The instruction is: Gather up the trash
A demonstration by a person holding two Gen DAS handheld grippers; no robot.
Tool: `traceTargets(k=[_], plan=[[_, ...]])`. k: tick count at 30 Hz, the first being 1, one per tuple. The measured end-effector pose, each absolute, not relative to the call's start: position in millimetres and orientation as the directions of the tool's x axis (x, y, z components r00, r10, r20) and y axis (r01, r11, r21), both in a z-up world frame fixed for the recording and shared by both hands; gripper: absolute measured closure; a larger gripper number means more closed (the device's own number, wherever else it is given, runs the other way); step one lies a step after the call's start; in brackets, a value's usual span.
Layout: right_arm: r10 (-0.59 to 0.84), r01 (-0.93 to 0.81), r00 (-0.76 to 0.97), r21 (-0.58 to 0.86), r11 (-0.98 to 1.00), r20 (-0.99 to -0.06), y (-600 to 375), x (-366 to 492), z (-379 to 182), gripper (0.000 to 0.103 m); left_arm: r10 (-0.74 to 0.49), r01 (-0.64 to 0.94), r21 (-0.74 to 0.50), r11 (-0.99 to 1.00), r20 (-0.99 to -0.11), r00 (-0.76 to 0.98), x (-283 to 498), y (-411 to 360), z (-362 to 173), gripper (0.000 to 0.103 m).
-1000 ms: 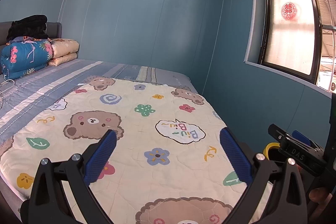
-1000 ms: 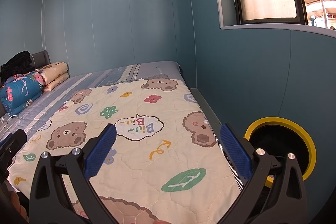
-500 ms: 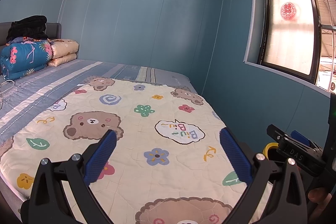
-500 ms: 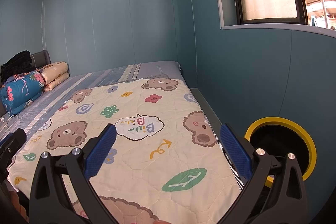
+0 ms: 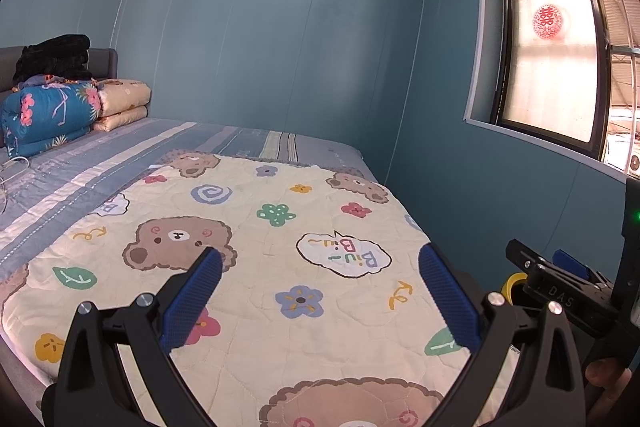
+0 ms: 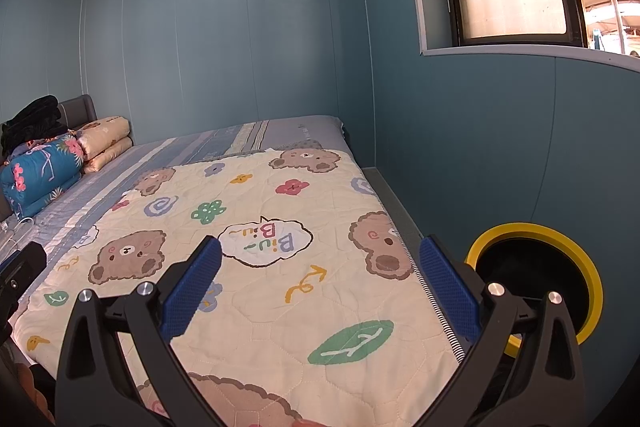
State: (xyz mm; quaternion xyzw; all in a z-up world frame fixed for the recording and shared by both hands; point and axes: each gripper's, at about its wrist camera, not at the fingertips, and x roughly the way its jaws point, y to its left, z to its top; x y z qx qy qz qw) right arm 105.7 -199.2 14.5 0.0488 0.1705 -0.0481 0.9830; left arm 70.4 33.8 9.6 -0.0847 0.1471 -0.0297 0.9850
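Almost nothing has shifted since a second ago: both the left claw (image 5: 320, 275) and the right claw (image 6: 320, 275) hang wide open and empty over the bear-print quilt (image 6: 280, 267), and with no trash visible there, a blind grab risks snagging the quilt instead of feeding the yellow-rimmed bin (image 6: 576, 259) at the near right.

- A round bin (image 6: 536, 283) with a yellow rim and a black inside stood on the floor, in the gap between the bed's edge and the blue wall.
- Its mouth was open and looked dark.

Bear-print quilt (image 5: 248, 267) on striped bed (image 5: 120, 163)
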Motion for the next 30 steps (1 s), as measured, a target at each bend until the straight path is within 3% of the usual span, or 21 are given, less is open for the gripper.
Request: traceTargets(k=[30], plan=[[-0.072,0.108,0.934,0.082,0.991,-0.35,-199.9,103.8,12.0,0.008,-0.105,0.055,-0.171,0.984,-0.301,0.948,74.7,32.7,8.1,0.008]])
